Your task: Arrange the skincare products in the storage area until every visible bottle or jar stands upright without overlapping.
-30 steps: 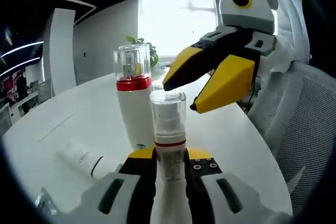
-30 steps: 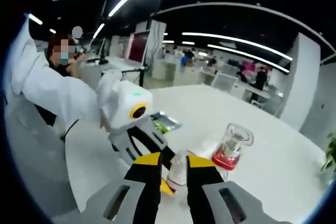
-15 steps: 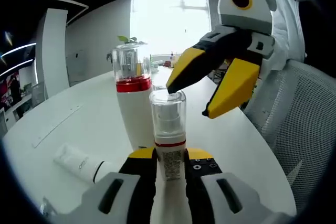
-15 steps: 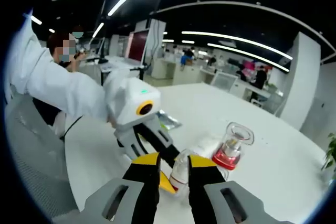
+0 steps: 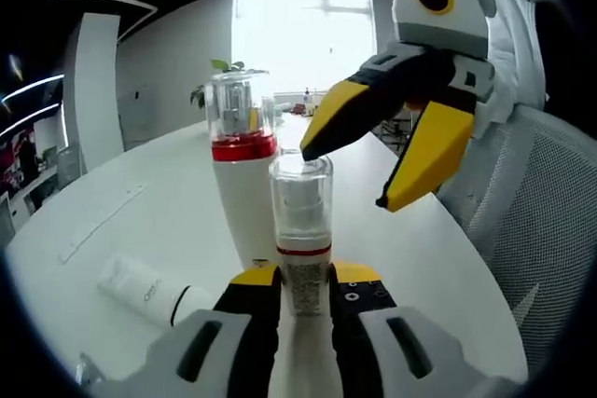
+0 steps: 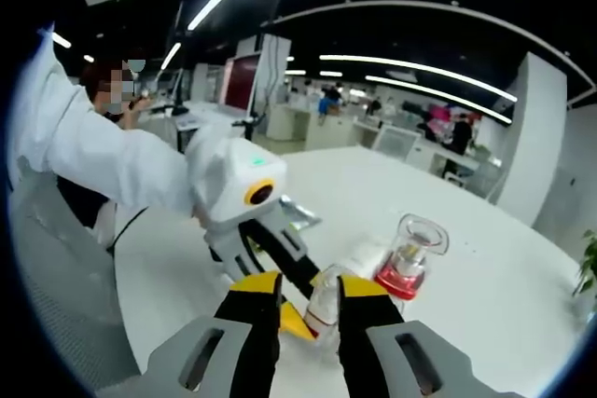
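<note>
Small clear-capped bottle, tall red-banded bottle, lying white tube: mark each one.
Small clear-capped bottle (image 5: 300, 195), left gripper view, clear cap.
Tall red-banded bottle (image 5: 242, 147), left gripper view, red band.
Lying white tube (image 5: 140, 288), left gripper view, tube body.

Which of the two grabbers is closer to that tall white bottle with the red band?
Left. The left gripper, clamped on the small clear-capped bottle, sits just in front of the tall white bottle. The right gripper hangs open above the small bottle's cap, off to the tall bottle's side.
</note>
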Available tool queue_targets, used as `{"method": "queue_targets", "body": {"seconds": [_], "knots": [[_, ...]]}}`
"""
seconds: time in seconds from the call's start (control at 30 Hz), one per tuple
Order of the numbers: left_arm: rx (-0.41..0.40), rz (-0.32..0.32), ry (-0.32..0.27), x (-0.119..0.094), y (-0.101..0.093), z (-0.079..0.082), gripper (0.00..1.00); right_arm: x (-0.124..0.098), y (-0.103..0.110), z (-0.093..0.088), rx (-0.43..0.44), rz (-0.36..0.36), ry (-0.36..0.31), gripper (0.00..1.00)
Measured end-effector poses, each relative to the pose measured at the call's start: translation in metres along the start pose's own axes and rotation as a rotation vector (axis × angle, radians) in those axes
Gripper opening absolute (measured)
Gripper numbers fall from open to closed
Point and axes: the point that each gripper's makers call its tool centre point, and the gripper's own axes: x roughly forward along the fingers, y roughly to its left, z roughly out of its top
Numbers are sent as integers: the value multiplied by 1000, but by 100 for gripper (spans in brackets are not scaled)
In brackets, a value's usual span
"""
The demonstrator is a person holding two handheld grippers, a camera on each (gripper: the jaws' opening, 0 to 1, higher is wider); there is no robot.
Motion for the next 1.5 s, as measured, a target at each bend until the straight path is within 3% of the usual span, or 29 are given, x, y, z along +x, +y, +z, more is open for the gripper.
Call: {"method": "queue_targets", "body": {"seconds": [0.13,0.27,0.5,0.77,1.0,1.3,1.5], "knots": [[-5,32,2,-6,3,5,20,1,1,0,-6,1,4,18],[0,95,77,-17,10,-5,20,1,2,-1,-33,0,11,19],[-14,177,151,-38,8,-4,26,1,5,1,-31,14,8,19],[-43,265,189,-62,7,-4,31,-1,4,6,-45,9,-3,19],[4,255,156,-46,6,7,31,-4,2,5,-99,-18,7,18],[-34,276,133,-22,15,9,27,-12,-19,2,-126,-73,24,15],[-49,266,133,-14,6,11,23,-22,-34,-7,-130,-103,58,9]]}}
